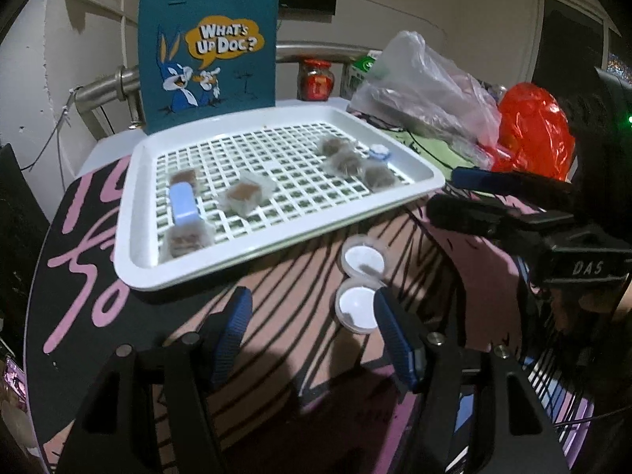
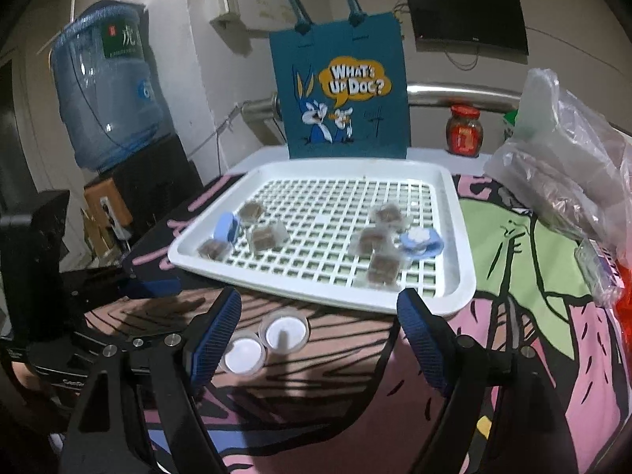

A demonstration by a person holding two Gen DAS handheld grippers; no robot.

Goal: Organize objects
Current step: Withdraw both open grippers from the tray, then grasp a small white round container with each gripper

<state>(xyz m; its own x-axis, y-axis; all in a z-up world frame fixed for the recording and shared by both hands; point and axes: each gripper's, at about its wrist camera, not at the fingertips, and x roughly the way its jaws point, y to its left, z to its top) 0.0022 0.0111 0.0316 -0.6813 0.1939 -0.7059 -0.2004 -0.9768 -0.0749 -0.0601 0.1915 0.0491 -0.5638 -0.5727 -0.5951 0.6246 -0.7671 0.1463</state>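
A white slatted tray (image 1: pixel 130 237) (image 2: pixel 462 276) holds several clear wrapped brown snack packets (image 1: pixel 245 193) (image 2: pixel 381 268) in two groups, a light blue case (image 1: pixel 182 204) (image 2: pixel 226 227) at its left and a blue-and-white piece (image 1: pixel 380 153) (image 2: pixel 420 239) at its right. Two small white round cups (image 1: pixel 357 306) (image 2: pixel 284 331) stand side by side on the cloth in front of the tray. My left gripper (image 1: pixel 312 335) is open and empty, just left of the cups. My right gripper (image 2: pixel 320 339) is open and empty, with the cups by its left finger; it also shows in the left wrist view (image 1: pixel 466 193).
A teal cartoon tote bag (image 1: pixel 209 47) (image 2: pixel 343 91) stands behind the tray. A red-lidded jar (image 2: pixel 464 130), clear plastic bags (image 2: pixel 561 173) and a red bag (image 1: pixel 533 130) lie at the right. A water dispenser bottle (image 2: pixel 106 94) stands at the far left.
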